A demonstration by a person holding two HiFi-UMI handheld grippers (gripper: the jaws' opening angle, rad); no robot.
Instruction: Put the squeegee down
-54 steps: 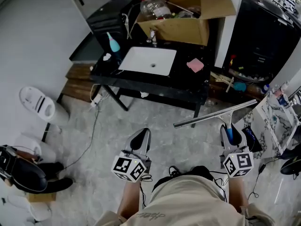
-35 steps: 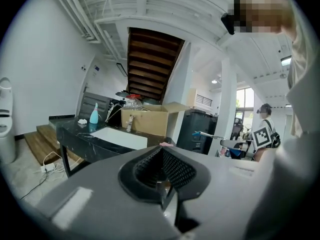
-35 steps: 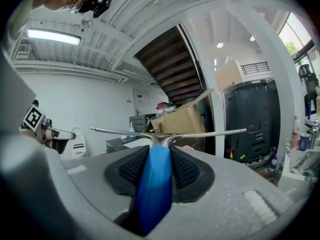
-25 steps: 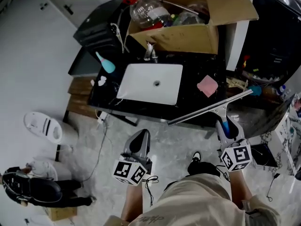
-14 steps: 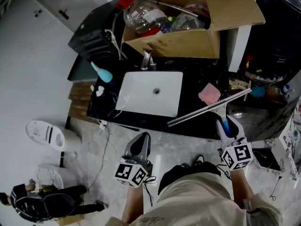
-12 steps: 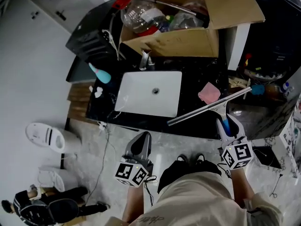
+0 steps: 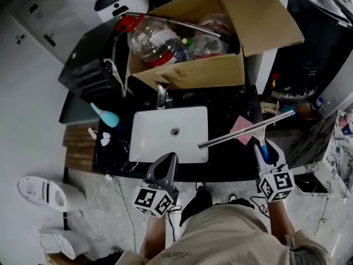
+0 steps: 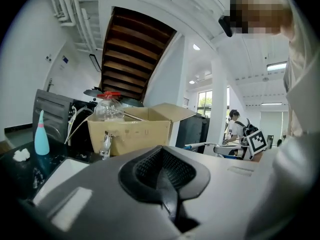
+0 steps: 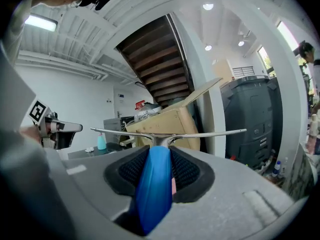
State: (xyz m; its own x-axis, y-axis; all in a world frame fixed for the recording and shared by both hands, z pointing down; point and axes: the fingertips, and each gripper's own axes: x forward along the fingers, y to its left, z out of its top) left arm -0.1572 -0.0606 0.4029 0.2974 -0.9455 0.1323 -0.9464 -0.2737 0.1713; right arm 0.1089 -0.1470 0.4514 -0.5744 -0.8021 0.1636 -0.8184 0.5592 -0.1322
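My right gripper (image 7: 266, 152) is shut on the blue handle of the squeegee (image 7: 245, 130). Its long metal blade lies slanted above the right part of the black counter (image 7: 226, 109), crossing over a pink sponge (image 7: 240, 127). In the right gripper view the blue handle (image 9: 155, 184) fills the gap between the pads and the squeegee's blade (image 9: 200, 133) spans level in front. My left gripper (image 7: 166, 169) is shut with nothing in it, at the counter's near edge in front of the white sink (image 7: 170, 134). In its own view the left gripper's (image 8: 162, 176) pads meet.
A cardboard box (image 7: 187, 73) with plastic bottles stands behind the sink, with a faucet (image 7: 162, 97) before it. A teal bottle (image 7: 105, 116) is at the counter's left. Dark cabinets and clutter (image 7: 309, 65) stand to the right. A white appliance (image 7: 41, 193) lies on the floor at left.
Both grippers have come forward to the counter. The squeegee stays in the right gripper, its blade now over the counter and the pink sponge.
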